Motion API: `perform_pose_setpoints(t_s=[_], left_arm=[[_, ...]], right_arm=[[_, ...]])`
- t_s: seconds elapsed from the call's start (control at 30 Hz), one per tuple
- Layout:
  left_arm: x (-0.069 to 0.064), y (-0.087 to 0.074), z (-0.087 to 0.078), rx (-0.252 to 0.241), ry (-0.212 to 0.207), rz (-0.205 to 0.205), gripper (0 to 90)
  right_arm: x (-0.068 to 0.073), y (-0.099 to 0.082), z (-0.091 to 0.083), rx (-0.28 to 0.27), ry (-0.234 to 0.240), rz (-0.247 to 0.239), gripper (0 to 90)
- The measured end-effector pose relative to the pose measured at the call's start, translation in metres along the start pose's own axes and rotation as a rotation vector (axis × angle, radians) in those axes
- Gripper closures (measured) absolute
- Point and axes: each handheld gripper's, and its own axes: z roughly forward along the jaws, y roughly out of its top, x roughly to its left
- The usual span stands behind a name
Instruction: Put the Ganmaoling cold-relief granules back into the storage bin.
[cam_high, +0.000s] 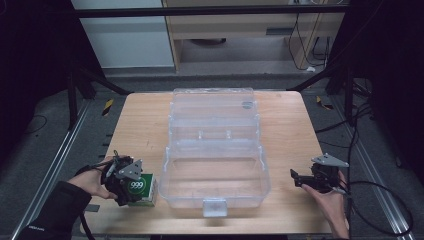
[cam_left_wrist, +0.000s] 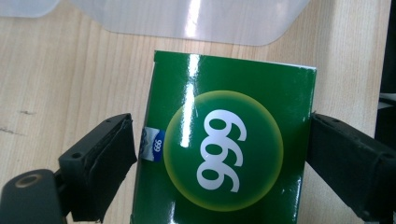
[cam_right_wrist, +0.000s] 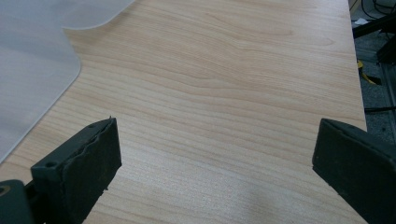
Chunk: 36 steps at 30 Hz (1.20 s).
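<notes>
A green carton marked 999 (cam_high: 143, 190) (cam_left_wrist: 224, 149) lies on the wooden table (cam_high: 140, 125) at the front left, just beside the clear case. My left gripper (cam_high: 132, 187) (cam_left_wrist: 222, 142) straddles it, one black jaw pressed against each side of the carton, which rests on the wood. At the front right my right gripper (cam_high: 296, 178) (cam_right_wrist: 217, 149) hovers over bare wood, its jaws spread wide with nothing between them.
A large clear plastic case (cam_high: 215, 172) stands open in the middle of the table, its lid (cam_high: 214, 107) folded back toward the far edge and a latch tab at the front. Its rounded corner (cam_right_wrist: 32, 70) shows left of the right gripper. Cables trail off the table's right side.
</notes>
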Motion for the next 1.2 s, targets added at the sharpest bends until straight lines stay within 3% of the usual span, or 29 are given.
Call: perform_pose_setpoints(t_s=[0.37,1.03,1.2], left_arm=[[0.002,0.000,0.013,0.001,-0.029,0.010,8.3],[0.004,-0.011,0.030,-0.051,-0.056,-0.006,7.5],[0.005,-0.014,0.029,-0.070,-0.065,-0.015,11.1]], right_arm=[[0.001,-0.001,0.002,0.015,0.006,-0.005,1.4],[0.002,-0.001,0.004,0.035,0.017,-0.016,1.5],[0.001,-0.002,0.005,0.039,0.022,-0.018,1.8]])
